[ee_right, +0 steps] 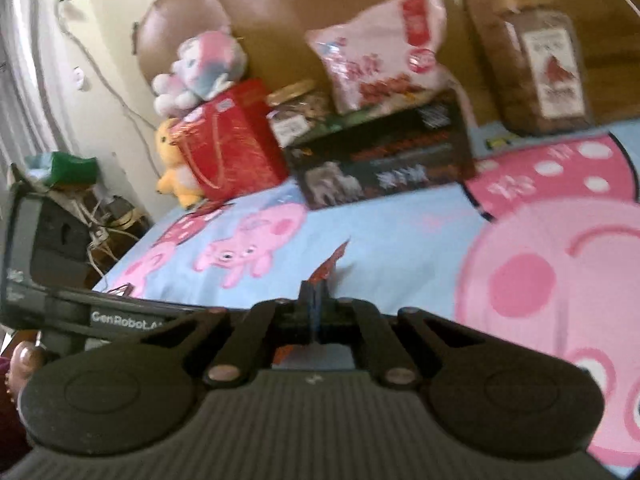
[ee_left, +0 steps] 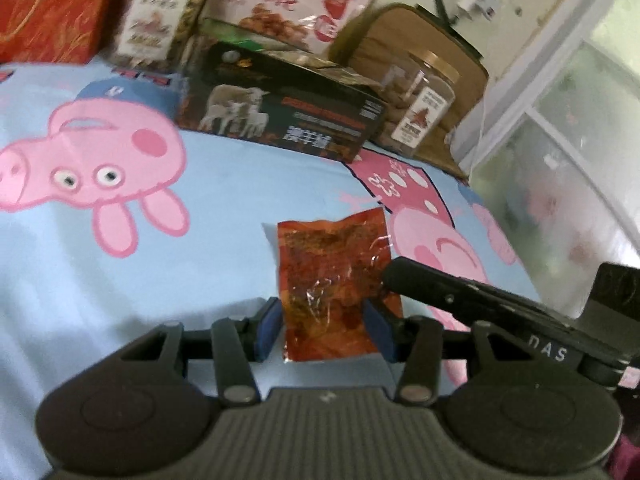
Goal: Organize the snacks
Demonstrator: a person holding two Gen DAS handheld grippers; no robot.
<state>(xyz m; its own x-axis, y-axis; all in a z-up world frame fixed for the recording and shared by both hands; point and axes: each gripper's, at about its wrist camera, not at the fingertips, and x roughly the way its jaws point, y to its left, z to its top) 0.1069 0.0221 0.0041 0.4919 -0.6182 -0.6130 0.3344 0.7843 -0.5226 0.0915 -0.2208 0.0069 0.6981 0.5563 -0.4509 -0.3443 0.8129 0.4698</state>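
A red see-through snack packet (ee_left: 332, 264) hangs a little above the pig-print bed sheet (ee_left: 200, 240). My left gripper (ee_left: 322, 320) has its blue pads (ee_left: 267, 330) against the packet's two sides near its lower end, shut on it. My right gripper (ee_left: 386, 276) comes in from the right and pinches the packet's right edge. In the right wrist view the right gripper (ee_right: 316, 300) is shut, and the packet (ee_right: 330, 266) sticks up edge-on from between its fingers.
Along the headboard stand a dark box with sheep on it (ee_left: 280, 116), two clear jars (ee_left: 420, 108) (ee_left: 160, 28), a pink-white snack bag (ee_left: 296, 4) and a red box (ee_left: 56, 8). Plush toys (ee_right: 200, 68) sit at the bed's corner. The bed edge (ee_left: 500, 220) runs close on the right.
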